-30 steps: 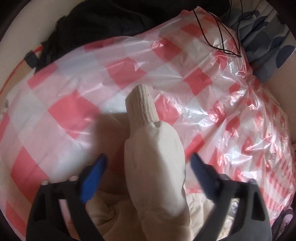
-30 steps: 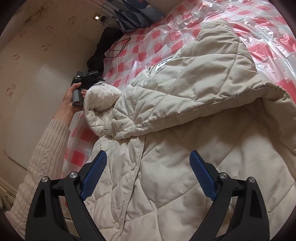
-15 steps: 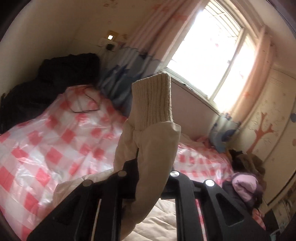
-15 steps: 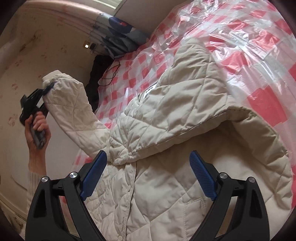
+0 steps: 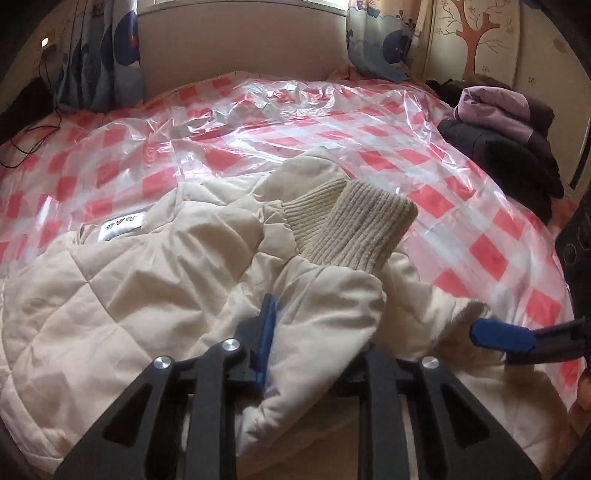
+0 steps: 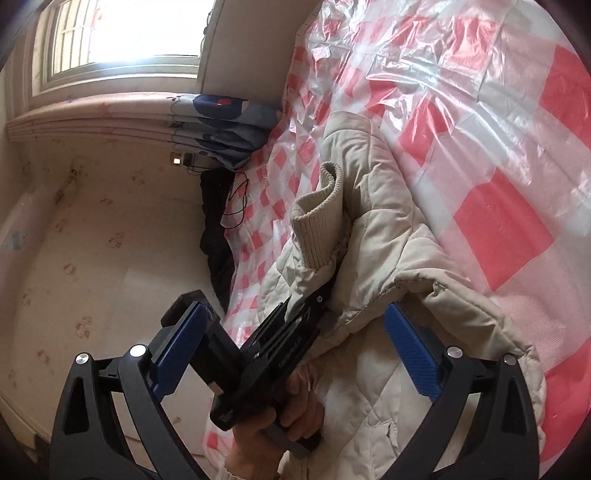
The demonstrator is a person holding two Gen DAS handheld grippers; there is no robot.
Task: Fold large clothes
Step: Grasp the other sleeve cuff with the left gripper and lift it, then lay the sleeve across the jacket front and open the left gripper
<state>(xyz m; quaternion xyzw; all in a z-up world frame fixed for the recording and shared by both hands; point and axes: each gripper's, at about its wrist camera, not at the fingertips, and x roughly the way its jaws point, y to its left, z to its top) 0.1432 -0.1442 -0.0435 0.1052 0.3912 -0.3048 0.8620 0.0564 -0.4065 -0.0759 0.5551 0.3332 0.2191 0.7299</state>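
Sleeve (image 5: 332, 306) clamped in left gripper (image 5: 314, 332), over jacket (image 5: 122, 288).

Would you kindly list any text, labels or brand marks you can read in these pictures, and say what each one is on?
Neck label inside the cream jacket: dark printed characters, seen upside down and too blurred to read.
Left gripper body, seen from the right wrist: a faint line of light lettering, too small to read.
No other writing shows; the tree on the wall is only a picture.
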